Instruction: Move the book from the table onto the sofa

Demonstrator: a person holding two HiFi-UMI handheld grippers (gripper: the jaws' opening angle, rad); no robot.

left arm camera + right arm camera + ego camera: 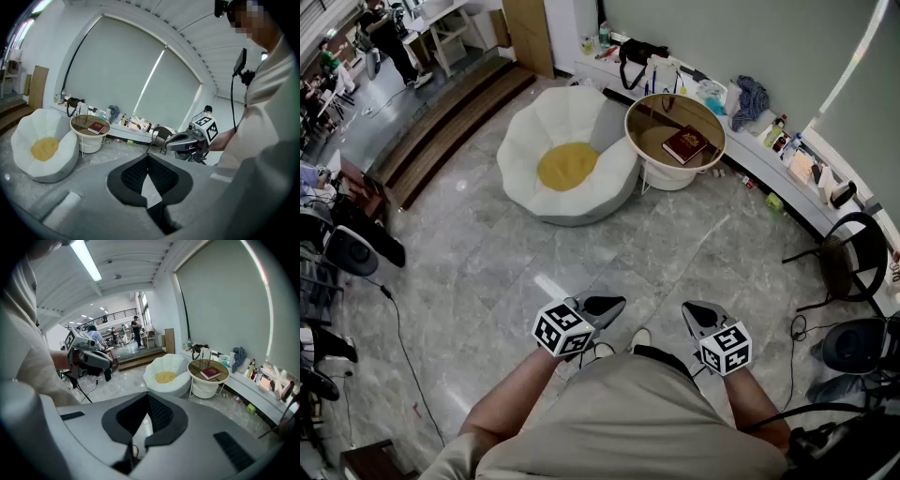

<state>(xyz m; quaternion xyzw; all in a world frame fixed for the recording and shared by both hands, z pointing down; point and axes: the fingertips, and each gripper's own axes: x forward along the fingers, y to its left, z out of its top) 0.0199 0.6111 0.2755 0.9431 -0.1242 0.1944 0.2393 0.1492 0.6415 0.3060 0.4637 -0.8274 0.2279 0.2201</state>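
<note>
A dark red book (684, 143) lies on the round glass-topped table (630, 117), which stands right of the white flower-shaped sofa (581, 117) with a yellow middle cushion. Both grippers are held close to the person's waist, far from the table. My left gripper (614, 303) is shut and empty, and my right gripper (694, 309) is shut and empty too. In the left gripper view the book (96, 127) and sofa (44, 150) show far off at the left. In the right gripper view the book (210, 373) lies beyond the sofa (166, 376).
A low white shelf (750, 150) with bottles, a bag and a cloth runs along the wall behind the table. A black chair (853, 253) stands at the right. Wooden steps (441, 122) rise at upper left. Cables and dark equipment (347, 248) lie along the left.
</note>
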